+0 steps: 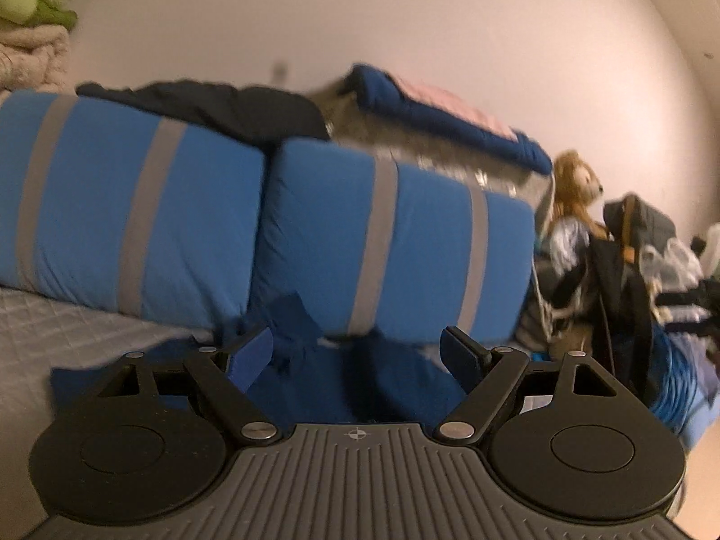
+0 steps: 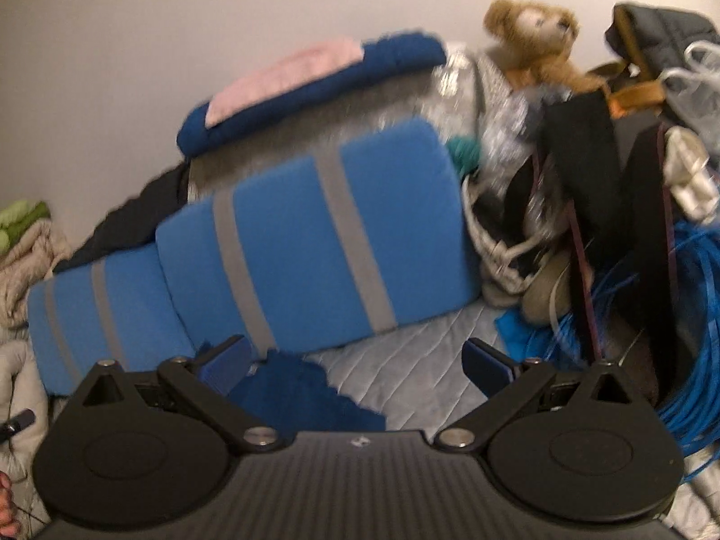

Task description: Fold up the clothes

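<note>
Two pillows lie side by side on the bed, a garment before them, folded blankets behind, a teddy bear right.

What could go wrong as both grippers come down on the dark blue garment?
The left gripper, jaws wide, sits over rumpled dark blue garment; closing could pinch several layers. The right gripper straddles only the garment's edge and might grab the grey quilt too. Blue cord lies near its right finger.

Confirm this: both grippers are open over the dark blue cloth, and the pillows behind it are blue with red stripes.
Wrong on the stripes: the pillows have grey stripes, as the left wrist view shows. Both the left gripper and right gripper are open over the dark blue cloth.
</note>
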Demonstrator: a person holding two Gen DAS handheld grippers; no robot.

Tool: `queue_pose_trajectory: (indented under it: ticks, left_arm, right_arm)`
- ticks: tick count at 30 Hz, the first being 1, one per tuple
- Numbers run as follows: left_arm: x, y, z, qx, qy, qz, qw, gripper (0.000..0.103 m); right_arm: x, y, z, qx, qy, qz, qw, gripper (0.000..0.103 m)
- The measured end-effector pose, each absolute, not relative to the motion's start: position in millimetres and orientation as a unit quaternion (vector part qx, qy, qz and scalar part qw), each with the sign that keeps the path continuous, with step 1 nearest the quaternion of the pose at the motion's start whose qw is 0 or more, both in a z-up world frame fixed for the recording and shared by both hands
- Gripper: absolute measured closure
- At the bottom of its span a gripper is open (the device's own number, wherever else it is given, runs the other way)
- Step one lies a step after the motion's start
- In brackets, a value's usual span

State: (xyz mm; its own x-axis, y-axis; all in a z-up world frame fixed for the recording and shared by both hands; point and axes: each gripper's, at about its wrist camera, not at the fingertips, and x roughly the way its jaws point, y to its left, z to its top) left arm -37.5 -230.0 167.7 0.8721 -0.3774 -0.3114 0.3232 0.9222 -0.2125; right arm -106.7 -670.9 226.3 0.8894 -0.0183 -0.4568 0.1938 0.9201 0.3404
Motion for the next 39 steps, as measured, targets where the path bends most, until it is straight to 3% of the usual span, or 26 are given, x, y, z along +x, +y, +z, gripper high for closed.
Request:
queue_pose_trajectory:
  ticks: [12, 22, 25, 27, 28, 29, 34, 39]
  left_arm:
    - [-27.1, -227.8, 121.4, -0.085, 0.194, -0.176, 0.961, 0.021]
    - [-16.0, -231.6, 112.6, -0.09, 0.223, -0.188, 0.952, 0.021]
    - [-13.3, -232.0, 111.2, -0.091, 0.23, -0.184, 0.951, 0.021]
    - [-12.9, -232.4, 110.6, -0.089, 0.232, -0.181, 0.952, 0.021]
    - [-13.4, -232.3, 110.9, -0.087, 0.231, -0.178, 0.953, 0.021]
    - [-13.8, -232.3, 111.0, -0.087, 0.23, -0.175, 0.953, 0.021]
    - [-14.3, -230.6, 111.8, -0.089, 0.231, -0.168, 0.954, 0.021]
    - [-14.6, -225.3, 113.4, -0.104, 0.229, -0.162, 0.954, 0.021]
  right_arm:
    - [-9.0, -654.3, 118.0, 0.235, 0.329, -0.009, 0.915, 0.003]
    - [49.6, -643.6, 31.5, 0.309, 0.37, -0.007, 0.876, 0.016]
    - [61.7, -640.8, 15.1, 0.336, 0.375, -0.005, 0.864, 0.033]
    - [65.0, -639.3, 9.6, 0.347, 0.374, -0.01, 0.86, 0.063]
    - [66.3, -638.6, 7.3, 0.351, 0.373, -0.013, 0.859, 0.084]
    - [65.9, -639.0, 7.3, 0.356, 0.369, -0.019, 0.858, 0.09]
    - [50.7, -634.9, 50.1, 0.31, 0.321, -0.04, 0.894, 0.094]
    - [31.9, -613.6, 131.0, 0.205, 0.262, -0.038, 0.942, 0.094]
